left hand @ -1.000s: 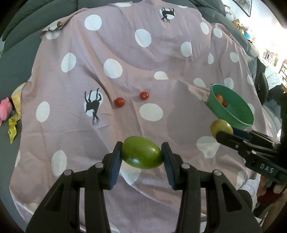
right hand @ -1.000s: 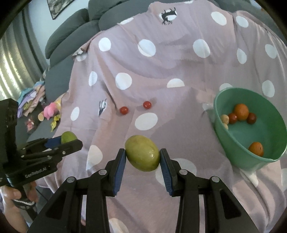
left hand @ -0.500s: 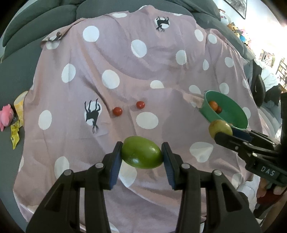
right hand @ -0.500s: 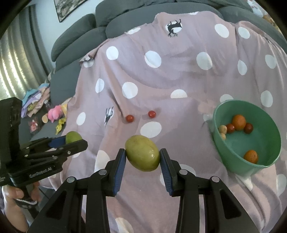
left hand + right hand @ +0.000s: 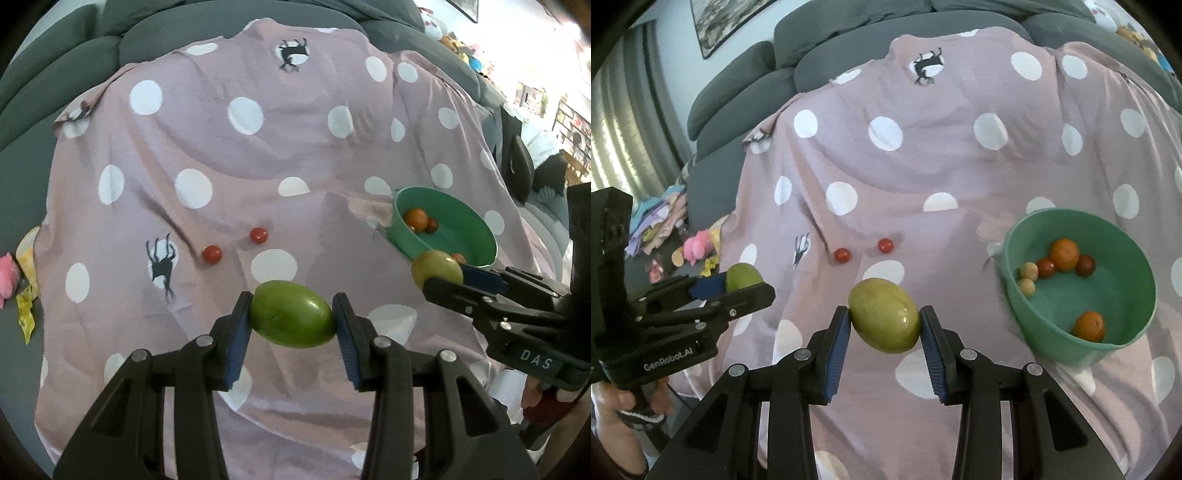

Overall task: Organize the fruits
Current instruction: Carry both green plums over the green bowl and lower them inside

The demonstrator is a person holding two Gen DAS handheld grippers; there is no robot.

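My left gripper (image 5: pixel 291 319) is shut on a green mango (image 5: pixel 291 318), held in the air above the spotted pink cloth (image 5: pixel 229 155). My right gripper (image 5: pixel 883 320) is shut on a yellow-green mango (image 5: pixel 883 320), also off the cloth. Each gripper shows in the other's view: the right one with its mango (image 5: pixel 437 266) near the bowl, the left one with its mango (image 5: pixel 742 277) at the left. A green bowl (image 5: pixel 1052 347) at the right holds several small orange, red and tan fruits. Two red cherry tomatoes (image 5: pixel 842 254) (image 5: pixel 885 245) lie on the cloth.
The cloth drapes over a grey sofa (image 5: pixel 746 85). A pink toy (image 5: pixel 698 245) and scattered clothes (image 5: pixel 661 225) lie off the cloth's left edge. A person's hand (image 5: pixel 617 424) grips the left tool's handle.
Both views have drawn back and up from the cloth, so the bowl and tomatoes look smaller and farther. Both mangoes stay clamped as before.
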